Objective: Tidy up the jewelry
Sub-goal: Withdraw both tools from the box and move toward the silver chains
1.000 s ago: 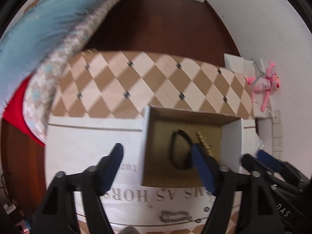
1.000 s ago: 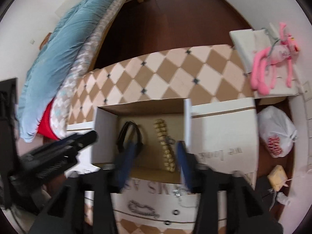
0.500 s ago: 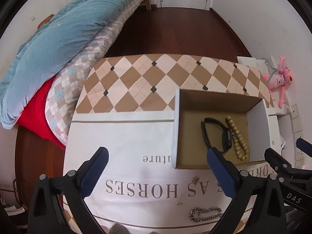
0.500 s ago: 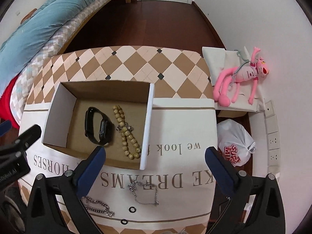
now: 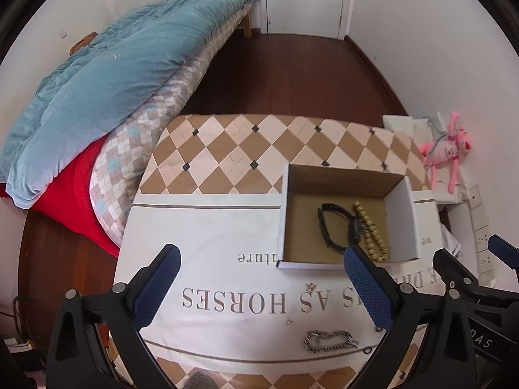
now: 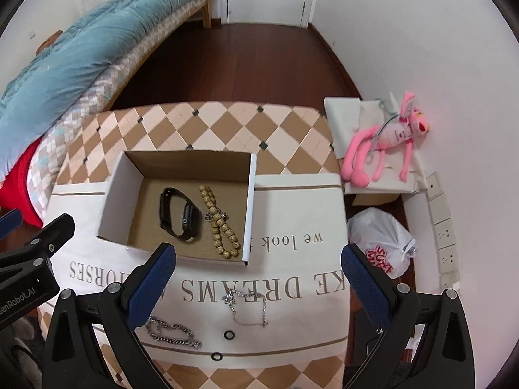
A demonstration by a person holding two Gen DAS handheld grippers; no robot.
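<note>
With both the left gripper (image 5: 259, 283) and right gripper (image 6: 256, 283) spread wide and empty, the thin silver chain (image 6: 248, 306) lying near the box (image 6: 249, 207) should be pinched gently and lifted slowly.

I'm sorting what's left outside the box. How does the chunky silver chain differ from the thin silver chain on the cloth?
The chunky silver chain has thick, heavy links; the thin silver chain is fine and delicate. The chunky one lies bunched, nearer the table's front edge; the thin one spreads in an open loop just below the box. Both are silver and still outside it.
</note>
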